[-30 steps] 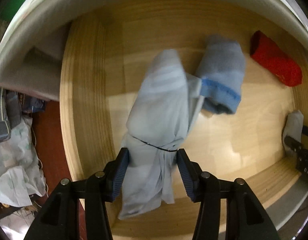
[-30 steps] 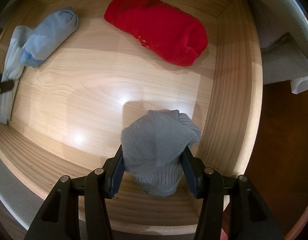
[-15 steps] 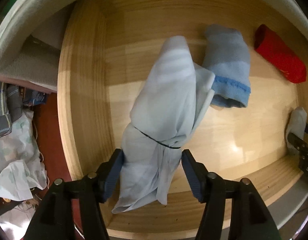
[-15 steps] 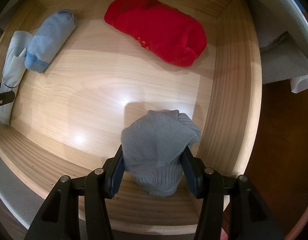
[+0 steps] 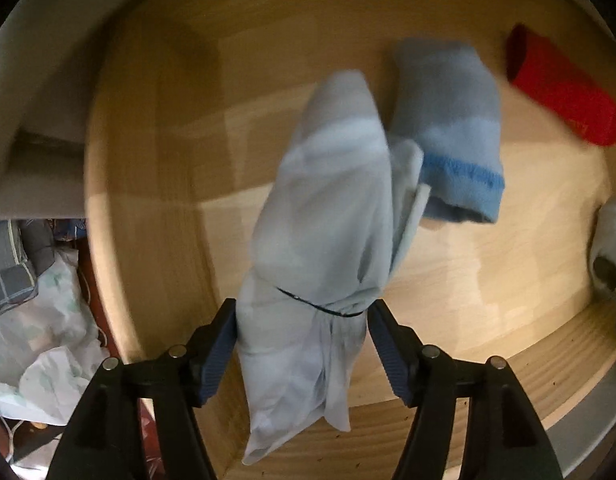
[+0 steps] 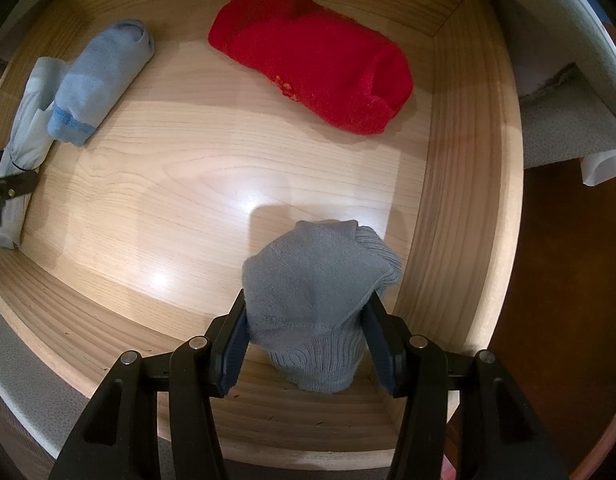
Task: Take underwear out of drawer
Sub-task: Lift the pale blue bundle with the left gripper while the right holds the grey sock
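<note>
Left wrist view: the left gripper (image 5: 302, 346) is pointed down into the wooden drawer (image 5: 156, 216), its jaws opening around a pale blue bundle (image 5: 327, 216) tied with a thin black band. The bundle lies between the pads; the near pad seems to touch the cloth at left, though motion blur makes contact uncertain. A rolled blue sock (image 5: 447, 128) lies just beside the bundle, a red roll (image 5: 563, 92) farther right.

Right wrist view: the right gripper (image 6: 308, 344) is seen pinching a grey knitted roll (image 6: 315, 300) at the near right corner of the drawer, pads pressed on both flanks. The red roll is seen at the far side, the blue sock and pale bundle at far left.

Step judged in hand: grasping of items still inside the drawer; nothing is yet lifted clear. Next, the left jaws would need to be closed squarely on the bundle near its band, then both items raised straight up over the drawer wall without snagging.
</note>
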A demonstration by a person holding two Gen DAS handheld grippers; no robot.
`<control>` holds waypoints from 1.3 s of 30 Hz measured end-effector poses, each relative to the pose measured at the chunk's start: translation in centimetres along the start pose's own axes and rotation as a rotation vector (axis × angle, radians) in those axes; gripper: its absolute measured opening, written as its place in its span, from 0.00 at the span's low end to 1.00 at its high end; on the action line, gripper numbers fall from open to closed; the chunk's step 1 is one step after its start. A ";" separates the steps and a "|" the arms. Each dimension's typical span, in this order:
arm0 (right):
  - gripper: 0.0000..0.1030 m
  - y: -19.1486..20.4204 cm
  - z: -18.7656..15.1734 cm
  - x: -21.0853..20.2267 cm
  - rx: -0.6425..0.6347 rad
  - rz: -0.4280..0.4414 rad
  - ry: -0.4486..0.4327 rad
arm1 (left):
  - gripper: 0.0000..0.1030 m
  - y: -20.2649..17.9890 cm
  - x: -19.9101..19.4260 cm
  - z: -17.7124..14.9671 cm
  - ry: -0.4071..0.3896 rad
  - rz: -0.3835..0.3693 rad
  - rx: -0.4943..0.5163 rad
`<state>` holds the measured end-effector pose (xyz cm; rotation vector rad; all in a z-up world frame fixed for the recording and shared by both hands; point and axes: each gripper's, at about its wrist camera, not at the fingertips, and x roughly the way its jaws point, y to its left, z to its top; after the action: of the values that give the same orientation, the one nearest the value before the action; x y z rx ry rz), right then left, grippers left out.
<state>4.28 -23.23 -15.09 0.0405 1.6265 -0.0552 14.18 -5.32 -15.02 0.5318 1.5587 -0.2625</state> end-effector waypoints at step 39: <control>0.49 0.2 0.2 0.0 -0.001 0.002 -0.005 | 0.38 5.8 -2.1 0.8 0.140 -0.168 -0.207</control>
<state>4.49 -23.09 -15.15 0.0412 1.6220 -0.0521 17.64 -1.07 -12.15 0.2617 1.7467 -0.1913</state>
